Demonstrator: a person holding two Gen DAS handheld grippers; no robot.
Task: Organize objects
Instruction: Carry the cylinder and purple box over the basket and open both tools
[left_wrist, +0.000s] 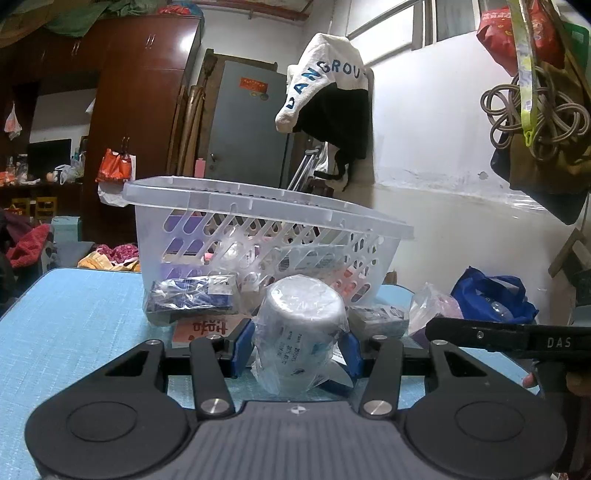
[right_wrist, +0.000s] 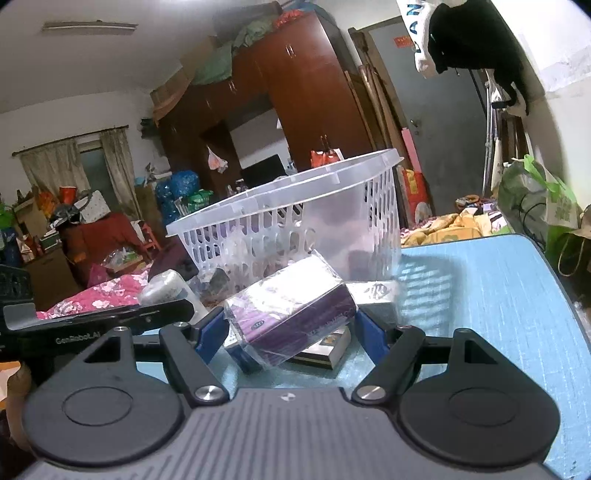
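Observation:
A clear plastic basket (left_wrist: 258, 206) stands on the blue table, holding several wrapped items; it also shows in the right wrist view (right_wrist: 295, 192). My left gripper (left_wrist: 295, 350) is shut on a white cylindrical container in plastic wrap (left_wrist: 301, 325), just in front of the basket. My right gripper (right_wrist: 291, 332) is shut on a purple box in plastic wrap (right_wrist: 291, 314), also in front of the basket. A dark blue wrapped box (left_wrist: 192, 299) and a red-lettered packet (left_wrist: 203, 326) lie against the basket's front.
A grey wrapped box (left_wrist: 376, 319) and a clear bag (left_wrist: 432, 306) lie right of the container. Flat boxes (right_wrist: 325, 350) lie under the purple box. The right gripper's body (left_wrist: 509, 338) crosses the left view. A blue bag (left_wrist: 491, 295) sits beyond the table (right_wrist: 498, 295).

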